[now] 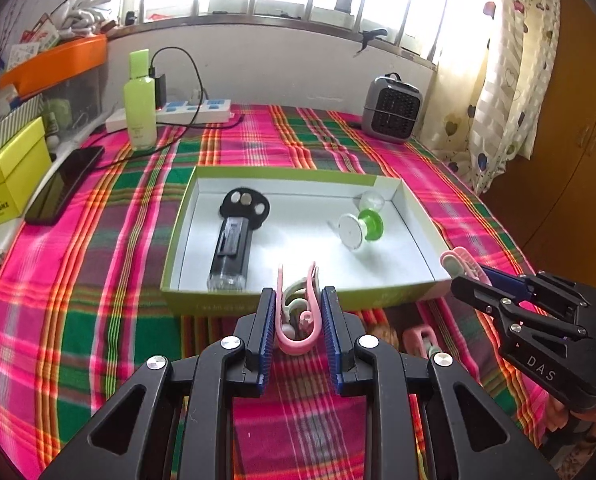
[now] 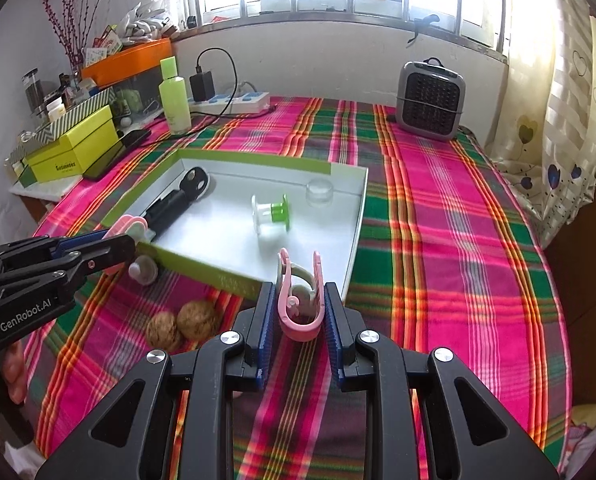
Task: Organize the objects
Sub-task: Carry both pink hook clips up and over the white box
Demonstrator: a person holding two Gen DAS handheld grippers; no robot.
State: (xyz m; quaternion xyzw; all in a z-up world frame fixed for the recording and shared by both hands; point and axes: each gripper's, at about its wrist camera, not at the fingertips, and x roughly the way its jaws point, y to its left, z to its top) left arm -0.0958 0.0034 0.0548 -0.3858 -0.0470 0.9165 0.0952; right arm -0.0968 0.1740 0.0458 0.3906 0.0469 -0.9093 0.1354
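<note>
A shallow green-sided tray (image 1: 258, 304) (image 2: 254, 166) lies on the plaid cloth. It holds a black handheld device (image 1: 234, 240) (image 2: 178, 200), a green-and-white spool (image 1: 359, 230) (image 2: 272, 212) and a small clear jar (image 1: 371, 200) (image 2: 319, 192). My left gripper (image 1: 299, 306) is shut on a pink clip (image 1: 298, 312) just short of the tray's near wall; it also shows in the right wrist view (image 2: 118, 236). My right gripper (image 2: 299, 300) is shut on a second pink clip (image 2: 301, 300) at the tray's near right corner; it also shows in the left wrist view (image 1: 463, 270).
Two walnuts (image 2: 182, 326) and a small pink-white piece (image 2: 144, 270) lie on the cloth before the tray. A green bottle (image 1: 140, 100), power strip (image 1: 194, 112), phone (image 1: 64, 186) and yellow box (image 1: 6, 176) stand at the back left, a grey heater (image 1: 391, 108) at the back right.
</note>
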